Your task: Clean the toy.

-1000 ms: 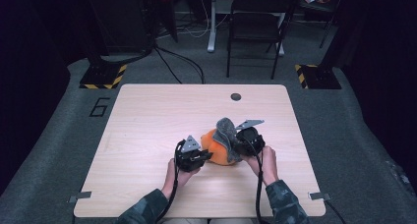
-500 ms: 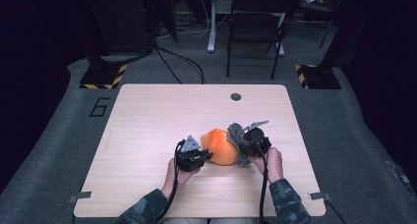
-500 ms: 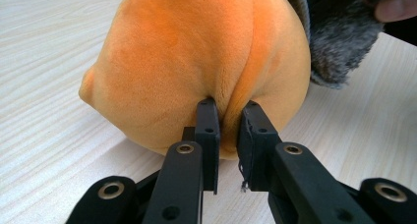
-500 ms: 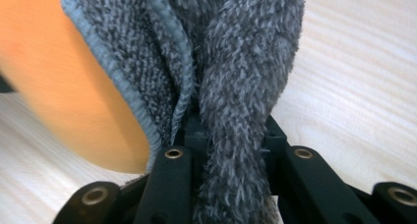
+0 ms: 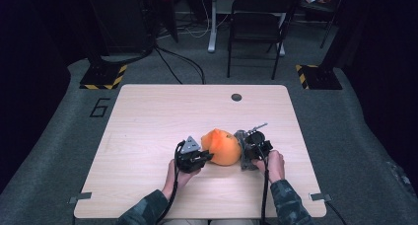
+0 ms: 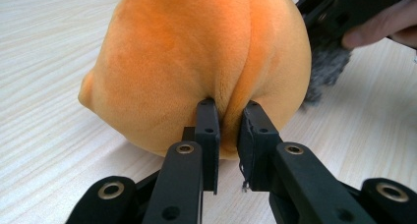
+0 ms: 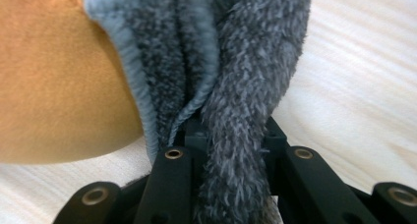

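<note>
- The orange plush toy (image 5: 223, 147) lies on the desk (image 5: 148, 116), near its front edge.
- A seam fold is pinched by the left gripper (image 6: 230, 117); that hold should be kept steady.
- Grey fuzzy fabric (image 7: 236, 86) is clamped in the right gripper (image 7: 231, 130); it is best drawn gently, without tearing.

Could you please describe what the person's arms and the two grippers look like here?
Both sleeves are dark camouflage. Each gripper, left gripper and right gripper, is black with brass-coloured rivets, trailing a black cable. A grey three-cornered plate tops the left one.
</note>
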Motion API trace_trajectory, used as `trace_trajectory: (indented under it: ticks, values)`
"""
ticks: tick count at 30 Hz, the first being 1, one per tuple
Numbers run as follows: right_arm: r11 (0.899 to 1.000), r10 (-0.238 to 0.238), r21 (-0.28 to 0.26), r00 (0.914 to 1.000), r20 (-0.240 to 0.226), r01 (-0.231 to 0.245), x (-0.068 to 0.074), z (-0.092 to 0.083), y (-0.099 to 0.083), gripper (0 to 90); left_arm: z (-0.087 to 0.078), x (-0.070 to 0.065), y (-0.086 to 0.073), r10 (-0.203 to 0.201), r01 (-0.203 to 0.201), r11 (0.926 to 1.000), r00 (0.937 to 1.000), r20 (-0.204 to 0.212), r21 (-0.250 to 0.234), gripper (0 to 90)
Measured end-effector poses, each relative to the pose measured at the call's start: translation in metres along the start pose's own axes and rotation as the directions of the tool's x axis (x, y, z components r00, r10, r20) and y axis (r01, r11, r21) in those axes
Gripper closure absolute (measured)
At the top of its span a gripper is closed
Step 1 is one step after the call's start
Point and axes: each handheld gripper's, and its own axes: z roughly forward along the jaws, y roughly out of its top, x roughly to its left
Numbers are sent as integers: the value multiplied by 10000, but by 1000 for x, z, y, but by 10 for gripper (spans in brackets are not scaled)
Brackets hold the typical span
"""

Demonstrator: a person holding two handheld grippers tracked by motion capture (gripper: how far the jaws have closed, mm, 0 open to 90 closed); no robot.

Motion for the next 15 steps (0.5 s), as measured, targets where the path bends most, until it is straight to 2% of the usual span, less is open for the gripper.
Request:
trace_trajectory:
  ticks: [2,4,6,8,10,12,14,15]
  values:
    - [9994,114,-323,9999,36,-113,-1,-11,2,738,0,1,0,-16,16,10000,10000,1,18,795]
    - [9962,206,-842,9996,-183,-221,-3,-27,6,738,0,1,0,-23,23,10000,10000,28,7,795]
    - [9842,334,-1715,9971,-687,-447,-1,-46,10,738,0,0,0,20,-20,10000,10000,31,-1,795]
    - [9647,72,-2607,9929,-1184,-380,9,-64,14,737,0,-1,0,82,-82,10000,10000,23,10,794]
    - [9537,-520,-3004,9903,-1289,110,24,-75,19,737,1,-2,0,143,-143,9999,9999,10,12,795]
    - [9447,-1066,-3220,9865,-1240,616,42,-77,23,737,1,-2,0,159,-159,9999,9999,-19,-32,794]
    - [9471,-1446,-3034,9830,-1128,1046,58,-71,24,736,1,-2,0,172,-172,9999,9999,14,14,795]
    - [9489,-1665,-2853,9821,-879,1353,64,-66,24,736,1,-1,0,57,-57,10000,10000,12,68,794]
